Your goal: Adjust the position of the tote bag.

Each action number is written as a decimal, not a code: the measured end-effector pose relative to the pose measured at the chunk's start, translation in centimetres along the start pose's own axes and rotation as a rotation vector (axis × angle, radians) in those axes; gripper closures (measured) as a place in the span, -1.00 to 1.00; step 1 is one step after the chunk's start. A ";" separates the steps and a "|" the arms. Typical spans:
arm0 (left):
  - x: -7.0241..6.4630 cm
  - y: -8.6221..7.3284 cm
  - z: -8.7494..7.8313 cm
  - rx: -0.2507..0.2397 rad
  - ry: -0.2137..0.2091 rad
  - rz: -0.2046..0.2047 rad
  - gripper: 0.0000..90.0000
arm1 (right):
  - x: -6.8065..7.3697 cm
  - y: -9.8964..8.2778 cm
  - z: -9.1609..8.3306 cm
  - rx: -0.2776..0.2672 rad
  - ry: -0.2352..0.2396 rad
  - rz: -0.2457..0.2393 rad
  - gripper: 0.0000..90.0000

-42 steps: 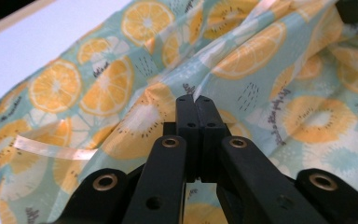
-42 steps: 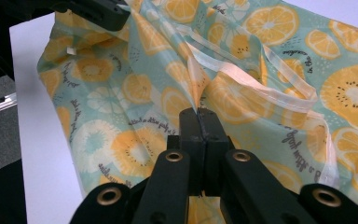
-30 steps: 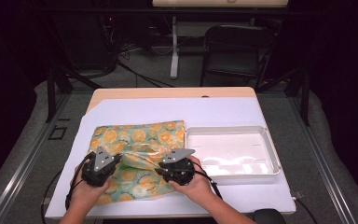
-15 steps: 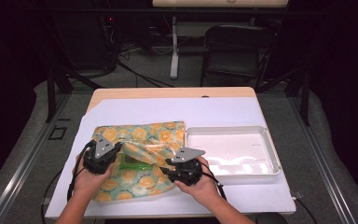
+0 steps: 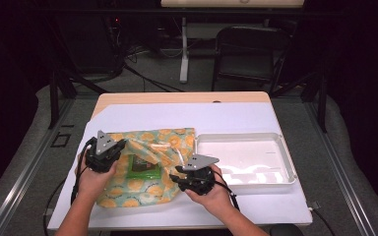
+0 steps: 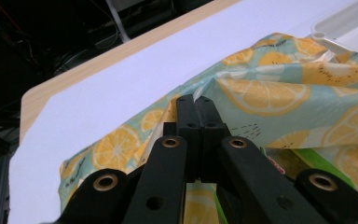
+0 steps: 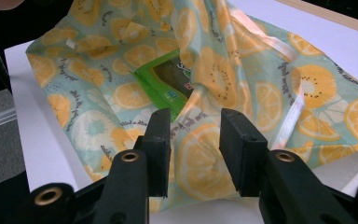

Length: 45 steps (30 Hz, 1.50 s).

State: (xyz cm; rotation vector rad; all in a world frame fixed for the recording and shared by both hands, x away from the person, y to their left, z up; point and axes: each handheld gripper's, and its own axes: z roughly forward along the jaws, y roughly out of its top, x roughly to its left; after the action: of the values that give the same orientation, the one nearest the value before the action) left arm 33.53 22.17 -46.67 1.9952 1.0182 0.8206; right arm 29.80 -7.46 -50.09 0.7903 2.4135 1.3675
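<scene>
High view: the lemon-print bag (image 5: 150,169) lies on the white table cover (image 5: 187,118), long axis running roughly 10 o'clock to 4 o'clock, its near corner toward 7 o'clock and its far edge just beside the white tray (image 5: 246,160) at 3 o'clock. A green packet (image 5: 142,164) shows through the lifted mouth of the bag, partly covered by film. The left gripper (image 5: 115,146) sits at the bag's 9 o'clock edge, the right gripper (image 5: 179,179) at its 4 o'clock edge; the jaw tips of both are too small to read here, and the hands hide the bodies. Left gripper view: jaws pressed together on a raised fold of the lemon-print bag (image 6: 279,93), which peaks at the tips and drops away toward 3 o'clock; a strip of the green packet (image 6: 317,158) pokes out at 4 o'clock, mostly hidden by the jaws; the tray corner is cut off at 1 o'clock. Right gripper view: the jaws have just been opening and stand apart, with bag film (image 7: 196,154) in the gap but no pad pressing on it. The green packet (image 7: 165,86) lies at 11 o'clock, its label blurred and half covered by a fold.
</scene>
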 end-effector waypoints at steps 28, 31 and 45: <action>2.5 1.6 3.4 -0.066 0.039 -0.069 1.00 | 0.3 0.1 -0.1 0.005 -0.024 0.004 0.42; 2.7 1.5 3.8 -0.064 0.037 -0.076 1.00 | 0.2 0.2 0.1 0.009 -0.026 0.006 0.41; 3.1 1.0 5.7 -0.036 0.014 -0.098 1.00 | 0.0 2.9 1.7 0.010 -0.065 -0.021 0.36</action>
State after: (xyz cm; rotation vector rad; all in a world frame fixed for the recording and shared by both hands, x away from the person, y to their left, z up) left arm 39.91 22.56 -48.14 1.8963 1.0923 0.7954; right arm 31.57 -5.04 -48.48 0.7973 2.3746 1.3027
